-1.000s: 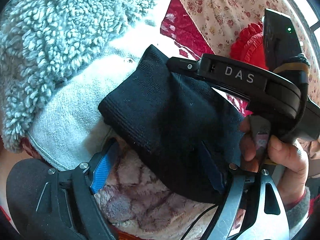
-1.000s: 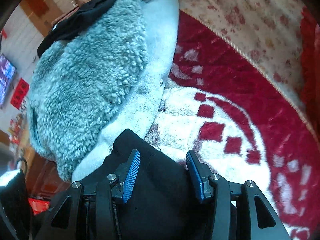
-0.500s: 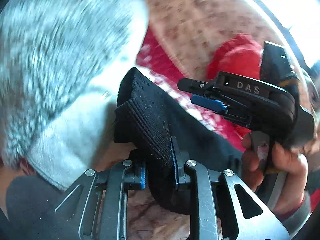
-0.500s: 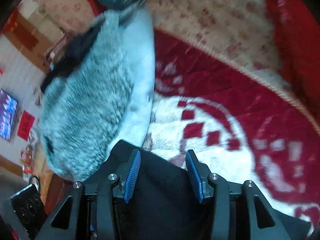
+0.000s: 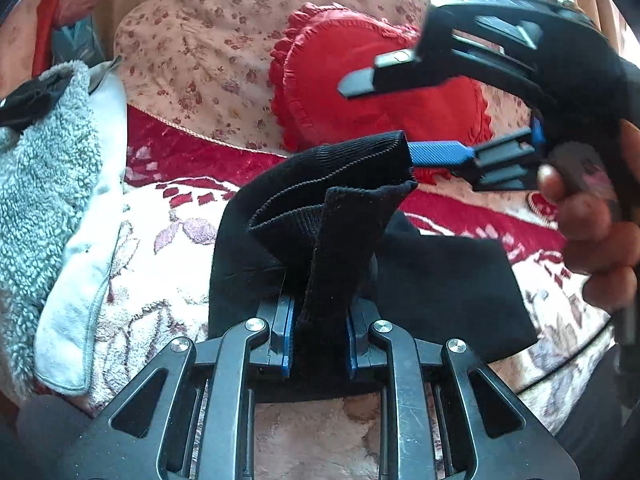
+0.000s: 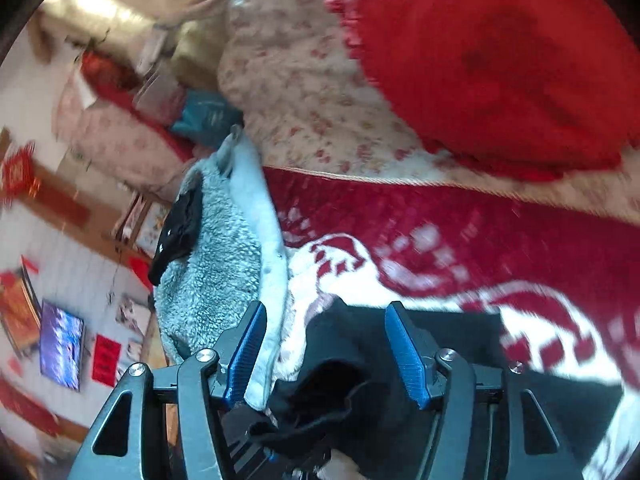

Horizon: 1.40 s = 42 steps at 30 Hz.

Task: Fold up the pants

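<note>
The black pants (image 5: 440, 280) lie folded on a red and white blanket (image 5: 168, 216). My left gripper (image 5: 318, 332) is shut on a ribbed black cuff (image 5: 340, 208) and holds it raised off the bed. My right gripper (image 5: 384, 114) is open above and to the right of the cuff, its lower blue pad beside the cuff's top edge. In the right wrist view the right gripper (image 6: 324, 344) is open and empty, with the black pants (image 6: 360, 360) below its fingers.
A grey fleece garment (image 5: 40, 184) with a white lining (image 5: 84, 264) lies at the left. A red heart-shaped cushion (image 5: 360, 80) and a floral quilt (image 5: 200, 48) lie at the back. A person's hand (image 5: 600, 232) holds the right gripper.
My left gripper closed on the black cuff and lifted it. My right gripper came off the pants and rose, still open. Both views swung up toward the cushion.
</note>
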Motion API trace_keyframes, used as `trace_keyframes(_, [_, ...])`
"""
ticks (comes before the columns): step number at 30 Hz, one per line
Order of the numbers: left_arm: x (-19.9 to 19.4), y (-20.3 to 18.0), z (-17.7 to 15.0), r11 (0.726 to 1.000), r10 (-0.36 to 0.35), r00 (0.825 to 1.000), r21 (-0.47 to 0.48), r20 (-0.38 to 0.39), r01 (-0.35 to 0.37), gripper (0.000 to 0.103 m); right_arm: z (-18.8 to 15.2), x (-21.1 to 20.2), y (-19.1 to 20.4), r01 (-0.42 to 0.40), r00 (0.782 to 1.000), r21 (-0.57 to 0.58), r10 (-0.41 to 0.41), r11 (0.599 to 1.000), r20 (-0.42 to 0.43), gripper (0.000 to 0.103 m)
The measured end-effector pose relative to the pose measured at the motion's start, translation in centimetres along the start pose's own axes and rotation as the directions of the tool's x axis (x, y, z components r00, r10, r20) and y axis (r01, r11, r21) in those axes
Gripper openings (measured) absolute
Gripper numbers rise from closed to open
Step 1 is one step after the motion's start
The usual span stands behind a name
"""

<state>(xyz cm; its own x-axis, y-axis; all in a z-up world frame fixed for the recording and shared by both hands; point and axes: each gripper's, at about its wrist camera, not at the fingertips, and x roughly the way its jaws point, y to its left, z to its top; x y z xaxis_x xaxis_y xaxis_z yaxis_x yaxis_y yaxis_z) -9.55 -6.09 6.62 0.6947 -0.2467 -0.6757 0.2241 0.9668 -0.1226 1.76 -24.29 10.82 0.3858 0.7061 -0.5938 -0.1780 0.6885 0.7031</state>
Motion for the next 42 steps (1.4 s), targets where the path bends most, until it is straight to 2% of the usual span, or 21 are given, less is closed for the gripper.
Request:
trace_keyframes(4, [0.1, -0.2, 0.0, 1.000, 0.017, 1.000, 0.021, 0.005, -0.017, 0.018, -1.5, -0.6, -1.1, -0.021, 1.000, 0.035, 0.021, 0.999, -0.008, 0.060])
trace_keyframes(8, [-0.6, -1.0, -0.4, 0.998, 0.028, 1.000, 0.060, -0.004, -0.028, 0.018, -2.7, 1.7, -0.7, -0.020, 0.998, 0.049, 0.023, 0.999, -0.063, 0.061])
trace_keyframes(9, [-0.9, -1.1, -0.5, 0.997, 0.025, 1.000, 0.067, -0.014, -0.024, 0.018, -3.2, 2.4, -0.6, -0.009, 0.995, 0.036, 0.012, 0.999, -0.098, 0.057])
trace_keyframes(10, [-1.3, -0.9, -0.4, 0.997, 0.017, 0.999, 0.070, -0.028, -0.015, 0.018, -3.6, 3.1, -0.3, 0.006, 0.992, 0.025, -0.003, 1.000, -0.126, 0.040])
trace_keyframes(11, [-1.8, -0.8, -0.5, 0.997, 0.004, 0.999, 0.071, -0.038, -0.002, 0.019, -3.9, 3.6, -0.1, 0.013, 0.991, 0.010, -0.012, 1.000, -0.137, 0.034])
trace_keyframes(13, [-3.3, 0.0, -0.5, 0.996, -0.074, 0.996, 0.052, -0.055, 0.077, 0.022, -4.2, 3.2, 0.1, 0.035, 0.994, -0.030, -0.038, 0.999, -0.107, 0.021])
trace_keyframes(15, [-4.8, 0.6, -0.5, 0.990, -0.130, 0.990, 0.045, -0.054, 0.133, 0.027, -4.2, 2.0, -0.1, 0.048, 0.996, -0.058, -0.053, 0.997, -0.077, 0.018])
trace_keyframes(16, [-5.4, 0.5, -0.4, 0.989, -0.136, 0.989, 0.052, -0.050, 0.139, 0.029, -4.1, 1.0, -0.3, 0.052, 0.996, -0.067, -0.057, 0.996, -0.065, 0.018])
trace_keyframes(19, [-6.7, 0.4, 0.3, 0.989, -0.125, 0.992, 0.074, -0.021, 0.127, 0.030, -3.9, -1.4, -0.5, 0.075, 0.996, -0.106, -0.079, 0.992, -0.032, 0.018])
trace_keyframes(22, [-6.9, 0.4, 1.0, 0.990, -0.127, 0.992, 0.068, 0.000, 0.127, 0.030, -4.0, -4.2, -0.6, 0.140, 0.990, -0.163, -0.142, 0.977, -0.002, 0.018])
trace_keyframes(25, [-5.9, -0.1, 1.4, 0.991, -0.117, 0.993, 0.067, -0.018, 0.118, 0.030, -4.1, -6.7, -1.3, 0.260, 0.965, -0.229, -0.262, 0.938, 0.021, 0.018])
trace_keyframes(27, [-4.3, -0.5, 1.4, 0.991, -0.118, 0.992, 0.064, -0.047, 0.121, 0.030, -4.2, -6.8, -3.0, 0.321, 0.943, -0.242, -0.332, 0.916, -0.004, 0.018])
trace_keyframes(29, [-2.4, -1.1, 1.0, 0.990, -0.116, 0.988, 0.068, -0.099, 0.123, 0.030, -4.3, -5.9, -5.5, 0.399, 0.907, -0.201, -0.417, 0.895, -0.059, 0.022])
trace_keyframes(31, [-1.3, -1.5, 0.8, 0.990, -0.109, 0.984, 0.075, -0.139, 0.120, 0.030, -4.7, -5.7, -7.6, 0.450, 0.879, -0.144, -0.466, 0.881, -0.103, 0.029])
trace_keyframes(33, [-0.8, -1.7, 0.8, 0.990, -0.095, 0.984, 0.092, -0.148, 0.109, 0.030, -4.9, -6.9, -7.9, 0.460, 0.879, -0.128, -0.471, 0.879, -0.078, 0.032])
trace_keyframes(35, [-0.6, -1.8, 1.3, 0.990, -0.083, 0.987, 0.103, -0.138, 0.098, 0.030, -4.7, -8.8, -7.4, 0.538, 0.838, -0.139, -0.545, 0.831, -0.010, 0.032])
trace_keyframes(36, [-0.4, -1.9, 1.7, 0.990, -0.078, 0.988, 0.106, -0.131, 0.092, 0.030, -4.5, -9.7, -7.0, 0.556, 0.829, -0.145, -0.559, 0.819, 0.022, 0.033])
trace_keyframes(37, [-0.3, -1.9, 1.9, 0.990, -0.075, 0.989, 0.107, -0.126, 0.089, 0.030, -4.3, -10.6, -6.5, 0.558, 0.829, -0.146, -0.556, 0.817, 0.053, 0.033])
trace_keyframes(38, [0.1, -2.0, 2.3, 0.991, -0.070, 0.990, 0.106, -0.123, 0.084, 0.030, -4.2, -11.1, -5.5, 0.542, 0.840, -0.152, -0.536, 0.826, 0.081, 0.033])
trace_keyframes(40, [1.1, -2.2, 2.9, 0.992, -0.061, 0.989, 0.103, -0.133, 0.075, 0.030, -4.1, -11.2, -3.7, 0.491, 0.871, -0.206, -0.478, 0.846, 0.112, 0.033])
trace_keyframes(42, [2.2, -2.5, 3.2, 0.993, -0.048, 0.988, 0.099, -0.149, 0.063, 0.030, -4.3, -9.5, -2.3, 0.432, 0.901, -0.268, -0.425, 0.861, 0.087, 0.033])
